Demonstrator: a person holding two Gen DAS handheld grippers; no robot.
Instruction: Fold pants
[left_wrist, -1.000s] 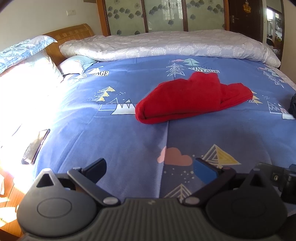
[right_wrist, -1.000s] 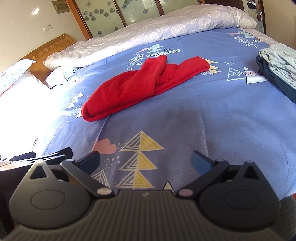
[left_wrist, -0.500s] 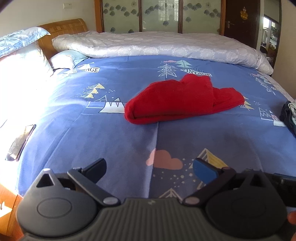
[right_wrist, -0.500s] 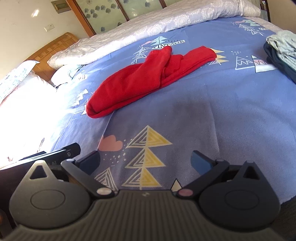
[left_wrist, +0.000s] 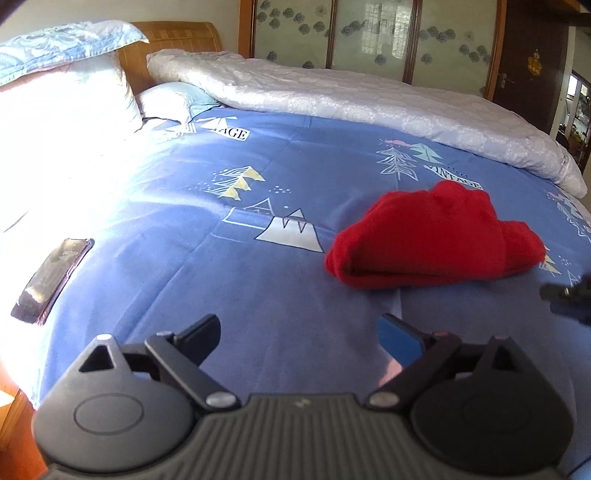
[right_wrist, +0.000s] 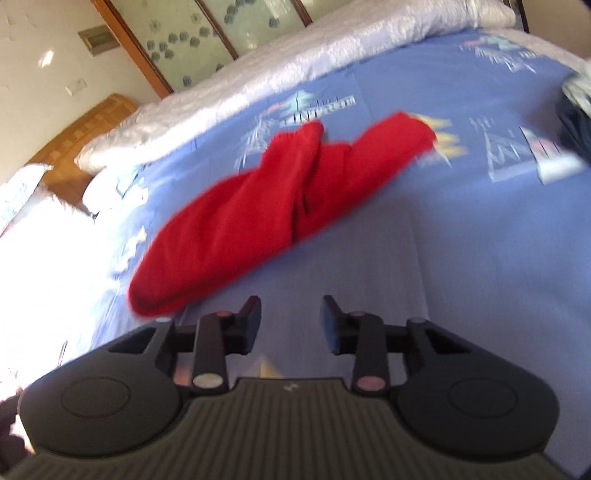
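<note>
The red pants (left_wrist: 436, 236) lie bunched up in the middle of the bed (left_wrist: 258, 280), on the blue sheet. The left tongs (left_wrist: 299, 334) are wide open and hold nothing. The right tongs (right_wrist: 290, 319) are partly open, with a small gap, and empty too. They are near the pants' closest end but not touching. A phone (left_wrist: 50, 278) lies by the bed's left edge.
</note>
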